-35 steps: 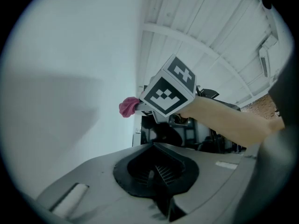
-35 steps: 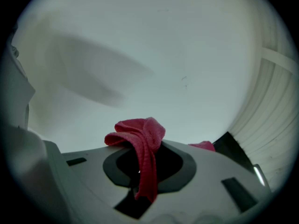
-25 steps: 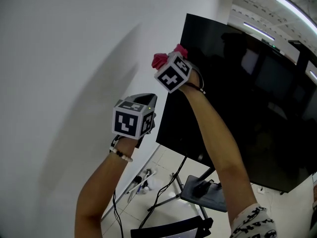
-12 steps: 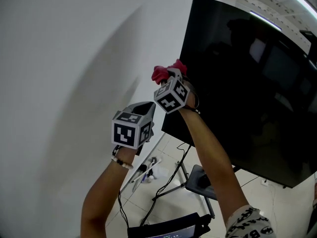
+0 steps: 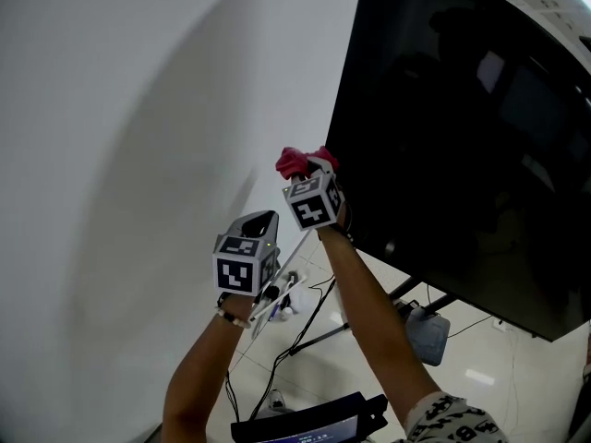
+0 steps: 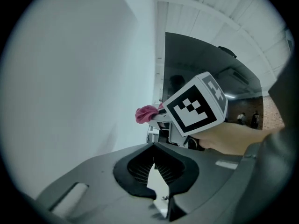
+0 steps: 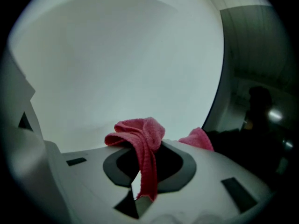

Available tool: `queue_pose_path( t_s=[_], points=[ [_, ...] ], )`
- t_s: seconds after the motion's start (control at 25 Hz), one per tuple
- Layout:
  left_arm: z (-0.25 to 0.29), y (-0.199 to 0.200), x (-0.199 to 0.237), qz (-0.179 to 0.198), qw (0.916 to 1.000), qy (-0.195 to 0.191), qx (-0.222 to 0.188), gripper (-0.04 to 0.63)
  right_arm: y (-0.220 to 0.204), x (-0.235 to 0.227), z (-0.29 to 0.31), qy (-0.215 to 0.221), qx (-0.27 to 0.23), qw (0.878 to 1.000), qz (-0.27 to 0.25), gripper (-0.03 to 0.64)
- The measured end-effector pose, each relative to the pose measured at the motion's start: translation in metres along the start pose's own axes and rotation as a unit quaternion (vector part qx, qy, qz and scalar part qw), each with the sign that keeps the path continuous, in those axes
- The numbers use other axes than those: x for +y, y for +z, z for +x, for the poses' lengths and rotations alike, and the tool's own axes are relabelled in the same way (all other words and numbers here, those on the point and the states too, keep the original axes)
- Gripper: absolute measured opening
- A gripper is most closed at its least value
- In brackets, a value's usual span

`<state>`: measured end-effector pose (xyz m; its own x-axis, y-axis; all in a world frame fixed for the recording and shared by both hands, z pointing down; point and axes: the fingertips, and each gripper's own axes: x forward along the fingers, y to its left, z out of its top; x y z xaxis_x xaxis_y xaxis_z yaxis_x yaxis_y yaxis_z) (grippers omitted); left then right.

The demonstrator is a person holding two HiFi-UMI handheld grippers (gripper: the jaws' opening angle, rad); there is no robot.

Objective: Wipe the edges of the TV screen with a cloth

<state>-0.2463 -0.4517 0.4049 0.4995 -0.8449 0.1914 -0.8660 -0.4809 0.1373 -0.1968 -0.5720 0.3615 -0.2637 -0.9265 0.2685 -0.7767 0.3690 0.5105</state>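
Head view: right gripper (image 5: 309, 169), jaws clamped on a red cloth (image 5: 295, 161), holds it just beside the left edge of the black TV screen (image 5: 462, 137), near the lower corner. Left gripper (image 5: 261, 221) hangs lower and to the left, apart from the screen, before a white wall (image 5: 138, 155).

Left gripper view: its jaws are together with nothing between them. Beyond their tips show the other gripper's marker cube and the cloth.

Right gripper view: cloth bunches between the jaws and drapes over them. The screen's edge stands just right of the tips.

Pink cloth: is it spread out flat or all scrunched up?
Scrunched up. The pink fuzzy cloth bunches in folds, pinched in the right tongs, one strip hanging between them.
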Motion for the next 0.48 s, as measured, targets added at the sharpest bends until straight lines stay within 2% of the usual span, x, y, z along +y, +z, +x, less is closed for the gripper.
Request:
queue_pose_path(
  t_s=[0.2, 0.48],
  points=[
    [-0.003, -0.028, -0.001, -0.014, 0.9997, 0.000, 0.022, -0.002, -0.037, 0.018, 0.009, -0.010, 0.002, 0.998, 0.056, 0.075],
    [-0.011, -0.060, 0.004, -0.049, 0.9980, 0.003, 0.039, -0.002, -0.096, 0.051, 0.026, 0.013, 0.023, 0.992, 0.120, 0.075]
  ],
)
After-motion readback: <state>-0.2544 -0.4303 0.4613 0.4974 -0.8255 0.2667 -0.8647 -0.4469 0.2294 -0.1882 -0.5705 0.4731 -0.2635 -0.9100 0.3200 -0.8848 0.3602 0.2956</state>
